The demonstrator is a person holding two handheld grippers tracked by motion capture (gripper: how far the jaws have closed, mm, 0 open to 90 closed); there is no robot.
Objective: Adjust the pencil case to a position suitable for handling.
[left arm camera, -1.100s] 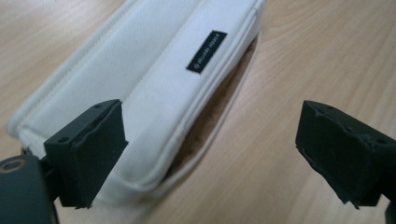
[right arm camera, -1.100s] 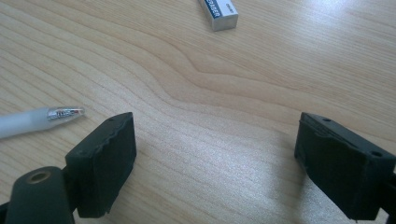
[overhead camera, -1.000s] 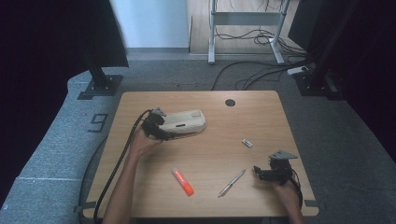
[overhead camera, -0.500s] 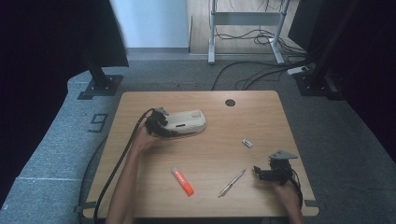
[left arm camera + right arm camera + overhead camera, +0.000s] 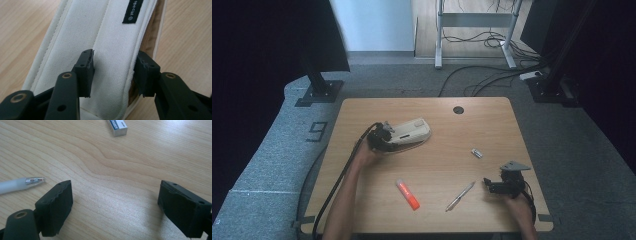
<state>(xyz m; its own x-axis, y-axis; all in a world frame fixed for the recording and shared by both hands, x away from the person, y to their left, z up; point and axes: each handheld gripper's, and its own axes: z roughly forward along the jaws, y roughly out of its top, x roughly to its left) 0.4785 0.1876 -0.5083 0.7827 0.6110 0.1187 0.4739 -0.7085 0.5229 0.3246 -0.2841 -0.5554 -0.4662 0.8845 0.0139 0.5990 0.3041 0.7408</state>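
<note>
A white fabric pouch (image 5: 412,131) with a black label lies on the wooden table (image 5: 447,165) at the left. My left gripper (image 5: 384,137) is at its left end. In the left gripper view the jaws have just been closing, with a strip of the pouch (image 5: 112,37) along its edge between them. The pads of the left gripper (image 5: 115,72) press on the cloth. My right gripper (image 5: 492,186) rests low near the table's front right, and in its own view the right gripper (image 5: 115,202) stands wide open over bare wood.
A grey pen (image 5: 460,196) lies just left of the right gripper, its tip (image 5: 35,180) near the left jaw. An orange highlighter (image 5: 408,194) lies front centre. A small eraser (image 5: 476,153) sits beyond the right gripper. A cable hole (image 5: 458,109) is at the back.
The left forearm has swayed slightly while its gripper stays at the pouch's left end. The right gripper has kept still.
</note>
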